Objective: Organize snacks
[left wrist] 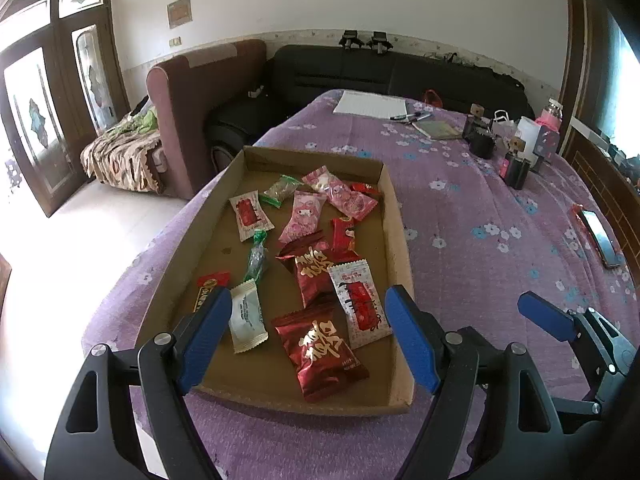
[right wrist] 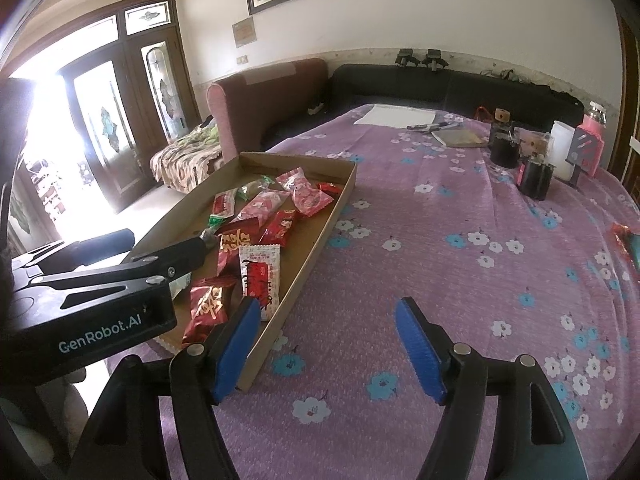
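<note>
Lying mixed in tray (left wrist: 394, 216) on bed (left wrist: 480, 240): snacks (left wrist: 320, 280), unsorted by kind, none outside. Fits either gathered-in or awaiting sorting. Left gripper (left wrist: 308, 336) wide, empty, over tray's near end; right gripper (right wrist: 326, 344) wide, empty, beside tray.

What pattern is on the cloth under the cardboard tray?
Purple cloth with white and blue flowers, clearest in the right wrist view.

A purple floral cloth (left wrist: 460, 216) covers the surface. At twelve o'clock lie white paper (left wrist: 370, 103) and pens (left wrist: 414, 117); at two o'clock stand dark containers (left wrist: 482, 142) and a pink bottle (right wrist: 592, 128). A phone (left wrist: 600, 236) lies at three o'clock, a black sofa (left wrist: 360, 68) beyond.
</note>
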The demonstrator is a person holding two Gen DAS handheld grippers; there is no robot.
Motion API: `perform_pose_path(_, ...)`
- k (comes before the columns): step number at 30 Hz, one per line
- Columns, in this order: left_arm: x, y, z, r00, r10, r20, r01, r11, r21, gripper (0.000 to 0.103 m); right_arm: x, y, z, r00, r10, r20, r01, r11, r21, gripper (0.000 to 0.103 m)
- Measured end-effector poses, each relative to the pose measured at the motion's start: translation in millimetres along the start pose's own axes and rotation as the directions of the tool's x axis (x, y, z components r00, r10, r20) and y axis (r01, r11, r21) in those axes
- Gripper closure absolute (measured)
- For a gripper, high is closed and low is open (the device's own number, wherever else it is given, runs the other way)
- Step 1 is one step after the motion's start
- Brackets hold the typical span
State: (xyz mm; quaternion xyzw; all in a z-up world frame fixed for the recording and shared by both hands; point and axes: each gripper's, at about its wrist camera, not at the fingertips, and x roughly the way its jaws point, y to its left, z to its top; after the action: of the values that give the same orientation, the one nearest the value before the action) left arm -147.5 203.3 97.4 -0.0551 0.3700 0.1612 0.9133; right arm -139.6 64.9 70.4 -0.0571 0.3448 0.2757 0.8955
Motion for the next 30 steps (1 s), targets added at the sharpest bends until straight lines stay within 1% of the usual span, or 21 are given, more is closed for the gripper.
perform_pose_path(4,-12.2,0.0,-0.8,0.998,0.023,0.050,-0.023,1.000,-0.002,0.023,-5.4,0.8,-2.0,1.000,-0.004,0.008,0.004,1.000,-0.001,0.031)
perform_pose_path(7,-25.0,-0.1,-1.6,0.992,0.058,0.115,-0.057,0.998,-0.009,0.023,-9.6,1.3,-3.6,1.000,-0.007,0.014,0.007,1.000,-0.002,0.031)
perform_pose_path(10,-42.1,1.3,-4.0,0.974,0.090,0.206,-0.084,0.996,-0.036,0.022,-13.0,1.1,-4.6,1.000,-0.008,0.021,0.008,1.000,-0.004,0.031)
perform_pose_path(11,-45.9,2.3,-4.0,0.970,0.094,0.226,-0.087,0.995,-0.043,0.019,-14.5,1.0,-5.1,1.000,-0.010,0.024,0.010,1.000,-0.004,0.031)
perform_pose_path(13,-59.0,4.2,-4.8,0.950,0.096,0.296,-0.083,0.995,-0.058,0.010,-16.8,0.2,-5.8,1.000,-0.010,0.028,0.011,1.000,-0.003,0.030)
perform_pose_path(14,-62.5,5.0,-5.2,0.944,0.094,0.316,-0.078,0.995,-0.062,0.006,-18.2,-0.3,-6.2,0.999,-0.011,0.031,0.011,1.000,-0.002,0.030)
perform_pose_path(15,-64.0,6.1,-5.0,0.942,0.088,0.325,-0.070,0.995,-0.067,0.000,-19.3,-0.7,-6.7,0.999,-0.012,0.034,0.012,1.000,-0.003,0.030)
perform_pose_path(16,-63.9,6.9,-4.9,0.941,0.083,0.327,-0.063,0.995,-0.072,0.000,-19.4,-0.8,-6.6,0.999,-0.013,0.035,0.013,1.000,-0.003,0.030)
perform_pose_path(20,-54.7,12.7,-1.5,0.960,0.016,0.281,0.010,0.996,-0.089,0.000,-20.6,-2.0,-7.8,0.999,-0.014,0.038,0.014,1.000,-0.004,0.030)
perform_pose_path(22,-52.8,14.3,-2.7,0.962,-0.001,0.273,0.028,0.995,-0.094,0.000,-20.9,-1.6,-8.2,0.999,-0.016,0.036,0.016,1.000,-0.005,0.030)
perform_pose_path(23,-53.1,14.6,-3.0,0.961,0.000,0.277,0.027,0.995,-0.094,0.000,-20.8,-1.8,-8.4,0.999,-0.017,0.037,0.017,1.000,-0.007,0.030)
perform_pose_path(24,-55.0,16.0,-2.7,0.954,-0.001,0.299,0.030,0.995,-0.092,0.000,-20.5,-1.7,-8.7,0.999,-0.019,0.037,0.020,1.000,-0.009,0.030)
perform_pose_path(25,-57.6,16.9,-3.7,0.947,-0.009,0.321,0.040,0.995,-0.090,0.000,-20.5,-1.7,-8.7,0.999,-0.021,0.037,0.021,1.000,-0.010,0.030)
perform_pose_path(27,-60.1,21.1,-5.8,0.939,-0.034,0.342,0.072,0.992,-0.100,0.000,-20.1,-1.6,-9.2,0.999,-0.021,0.037,0.021,1.000,-0.012,0.030)
perform_pose_path(28,-59.2,22.8,-5.4,0.941,-0.042,0.337,0.082,0.991,-0.107,0.000,-20.5,-1.7,-9.6,0.999,-0.020,0.037,0.021,1.000,-0.012,0.030)
perform_pose_path(30,-49.6,27.2,-1.6,0.955,-0.073,0.288,0.111,0.987,-0.117,0.000,-19.3,-0.7,-10.1,0.999,-0.018,0.036,0.018,1.000,-0.016,0.030)
